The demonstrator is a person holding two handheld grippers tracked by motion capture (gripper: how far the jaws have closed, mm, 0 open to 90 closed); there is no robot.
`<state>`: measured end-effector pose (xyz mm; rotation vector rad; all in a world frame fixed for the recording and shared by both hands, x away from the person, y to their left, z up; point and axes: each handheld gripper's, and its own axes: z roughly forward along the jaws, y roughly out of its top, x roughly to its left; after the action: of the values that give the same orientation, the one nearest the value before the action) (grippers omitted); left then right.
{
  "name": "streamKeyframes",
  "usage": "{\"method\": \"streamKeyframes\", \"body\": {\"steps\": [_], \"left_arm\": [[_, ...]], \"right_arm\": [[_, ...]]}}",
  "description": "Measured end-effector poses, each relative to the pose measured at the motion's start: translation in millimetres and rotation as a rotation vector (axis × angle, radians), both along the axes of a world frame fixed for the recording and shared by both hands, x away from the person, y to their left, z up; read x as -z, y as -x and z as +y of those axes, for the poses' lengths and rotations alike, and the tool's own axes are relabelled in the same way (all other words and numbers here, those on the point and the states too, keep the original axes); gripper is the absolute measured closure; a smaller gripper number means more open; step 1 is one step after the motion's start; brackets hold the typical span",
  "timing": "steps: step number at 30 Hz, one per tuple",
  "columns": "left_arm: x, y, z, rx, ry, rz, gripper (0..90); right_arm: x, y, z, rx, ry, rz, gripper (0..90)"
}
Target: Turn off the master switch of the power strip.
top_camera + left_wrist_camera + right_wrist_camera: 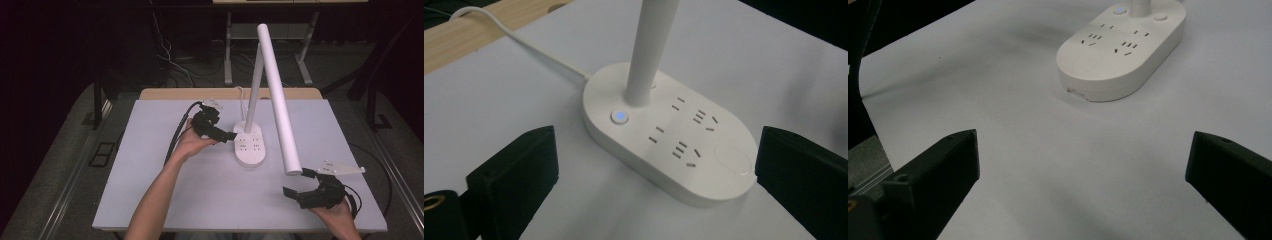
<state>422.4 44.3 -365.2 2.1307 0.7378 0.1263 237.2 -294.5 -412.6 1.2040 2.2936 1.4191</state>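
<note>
White plastic sits ahead of my left claw (231,135): the lamp base (669,135), an oval slab with sockets on top and a blue-lit button (620,116) at the foot of the upright stem (649,50). My left claw is spread wide, holding nothing, one jaw on each side of the base's near end and just short of it. My right claw (296,182) is also released and empty, low over the bare surface (1048,165), with the base well ahead of it and the tip of the lamp's long head (278,100) hanging just above and in front.

Judging from here, the risk is the button: a broad jaw may press it off-centre or nudge the light base sideways, dragging its cord (524,40). If my right claw rises carelessly, it could knock the head's tip and swing or tip the lamp.
</note>
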Motion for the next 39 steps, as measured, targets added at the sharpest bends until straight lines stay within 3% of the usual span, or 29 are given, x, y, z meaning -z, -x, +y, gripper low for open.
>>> {"method": "streamKeyframes", "body": {"steps": [3,13,24,29,39], "left_arm": [[-0.9,-4.0,-2.1,-0.002,-0.012,0.000,4.0],[5.5,-16.2,-6.5,-0.045,0.017,0.021,7.5],[17.2,-25.1,-9.9,-0.080,0.071,0.034,13.8],[22.4,-27.8,-12.7,-0.129,0.121,0.049,16.7],[31.2,-33.9,-12.9,-0.142,0.162,0.074,26.8]], "right_arm": [[-0.1,0.0,-0.2,0.001,0.000,0.000,0.1],[-0.8,0.4,-1.1,0.003,-0.004,0.006,0.1],[-0.7,0.2,-1.6,-0.001,-0.004,0.008,0.1],[-0.6,0.3,-1.1,-0.004,-0.002,0.007,0.1],[0.2,-0.5,-0.8,-0.009,0.005,0.001,0.1]]}}
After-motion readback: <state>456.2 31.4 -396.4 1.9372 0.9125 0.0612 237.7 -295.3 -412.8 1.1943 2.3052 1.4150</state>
